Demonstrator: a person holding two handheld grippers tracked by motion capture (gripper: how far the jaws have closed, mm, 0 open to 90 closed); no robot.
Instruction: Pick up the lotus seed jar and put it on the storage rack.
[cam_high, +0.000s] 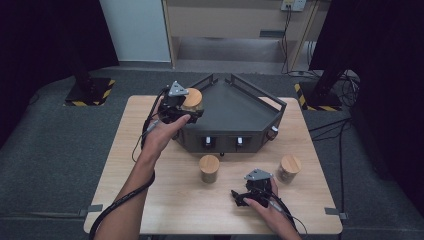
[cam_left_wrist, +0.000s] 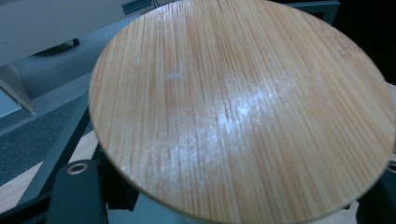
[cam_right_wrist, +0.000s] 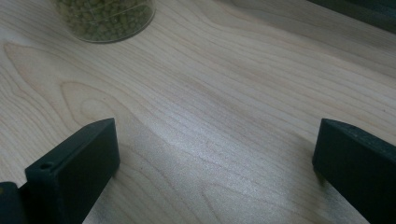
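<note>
Three glass jars with round bamboo lids, counted from the high view; one is gripped in the left gripper (cam_high: 189, 111), held at the left rim of the dark grey, angular metal tray (cam_high: 235, 107) at the far side of the pale wooden table (cam_high: 165, 200), whether clear of that rim or touching it cannot be told; the held jar (cam_high: 192, 100) sits with its lid uppermost; jaws closed on its body below the lid.

Second jar (cam_high: 209, 168) stands on the table just in front of the tray; third jar (cam_high: 289, 167) stands to its right, near the right gripper (cam_high: 245, 196); the two are well apart from each other.

Right gripper rests low over the table, jaws spread wide, nothing between them.

Left gripper view: the bamboo lid (cam_left_wrist: 243, 107) close up, grain and glare plain, tray rail behind it; right gripper view: bare wood between the jaws, and the base of a jar of green pellets (cam_right_wrist: 105, 18) ahead, contents the high view does not resolve.
</note>
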